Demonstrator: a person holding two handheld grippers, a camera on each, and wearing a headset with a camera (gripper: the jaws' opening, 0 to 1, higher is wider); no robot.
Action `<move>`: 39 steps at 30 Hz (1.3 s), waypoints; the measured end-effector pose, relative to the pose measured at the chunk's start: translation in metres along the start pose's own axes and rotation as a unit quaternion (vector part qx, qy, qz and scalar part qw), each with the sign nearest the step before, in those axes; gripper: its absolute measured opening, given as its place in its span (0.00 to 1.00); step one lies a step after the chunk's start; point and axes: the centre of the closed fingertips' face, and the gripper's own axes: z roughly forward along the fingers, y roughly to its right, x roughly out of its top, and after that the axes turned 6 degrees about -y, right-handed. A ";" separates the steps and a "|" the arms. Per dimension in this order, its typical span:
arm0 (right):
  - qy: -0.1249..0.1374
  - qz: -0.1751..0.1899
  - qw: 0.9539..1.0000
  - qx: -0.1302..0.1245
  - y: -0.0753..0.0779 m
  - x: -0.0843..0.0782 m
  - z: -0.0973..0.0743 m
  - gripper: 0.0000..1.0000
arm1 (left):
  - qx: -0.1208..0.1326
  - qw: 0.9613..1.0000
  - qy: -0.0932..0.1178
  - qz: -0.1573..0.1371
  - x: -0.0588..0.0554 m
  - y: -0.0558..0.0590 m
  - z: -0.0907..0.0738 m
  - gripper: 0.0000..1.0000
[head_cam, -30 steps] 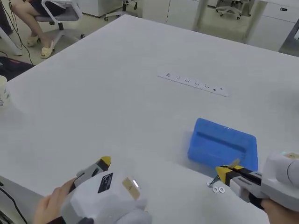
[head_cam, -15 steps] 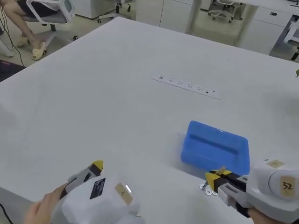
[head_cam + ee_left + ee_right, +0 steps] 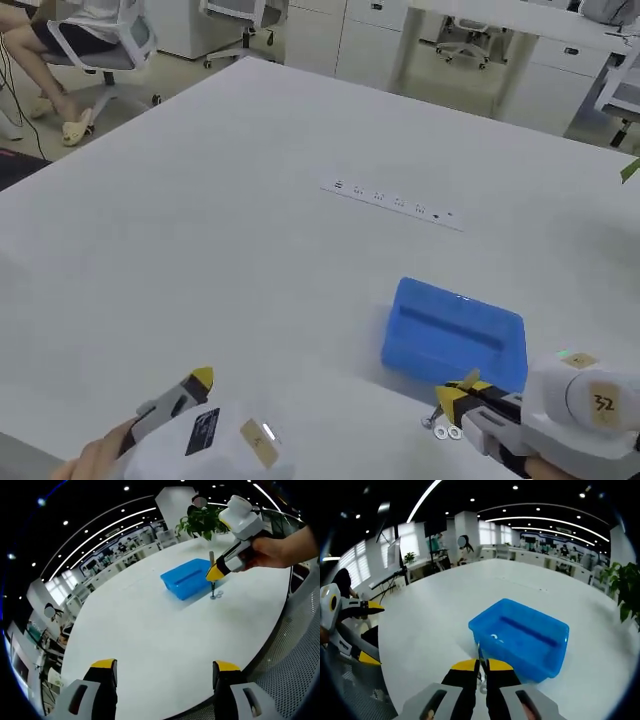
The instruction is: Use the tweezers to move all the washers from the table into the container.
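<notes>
Barely anything has shifted besides the camera: right gripper (image 3: 455,392), pinched narrow on thin metal tweezers (image 3: 212,587), points them at two small silvery washers (image 3: 447,432) lying lower right on the white table (image 3: 250,200), just beside the blue plastic container (image 3: 440,357). Left gripper (image 3: 165,665) gapes wide and empty. Both washers are yet to go in.

The right gripper (image 3: 481,669) pinches tweezers (image 3: 479,653), just beside the blue container (image 3: 546,656).

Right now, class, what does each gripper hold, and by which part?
The right gripper pinches the tweezers by their arms, above the tips, which point down at the washers. The left gripper is open, holding nothing.
</notes>
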 end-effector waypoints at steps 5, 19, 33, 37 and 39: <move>0.004 0.002 1.000 0.006 -0.003 0.004 -0.002 0.02 | 0.001 1.000 0.000 0.000 0.000 0.000 0.000 0.79; 0.027 0.008 1.000 0.005 0.001 0.019 -0.015 0.02 | -0.002 1.000 0.003 0.003 0.000 0.001 -0.001 0.79; 0.052 -0.002 0.999 0.006 0.000 0.039 -0.034 0.01 | 0.000 1.000 0.002 0.006 0.001 0.001 -0.002 0.79; 0.056 -0.004 0.998 0.004 0.003 0.045 -0.037 0.01 | 0.001 1.000 0.003 0.002 0.001 -0.001 -0.003 0.79; 0.058 -0.008 0.998 0.002 0.004 0.048 -0.039 0.01 | 0.001 1.000 0.003 0.003 0.001 -0.001 -0.003 0.79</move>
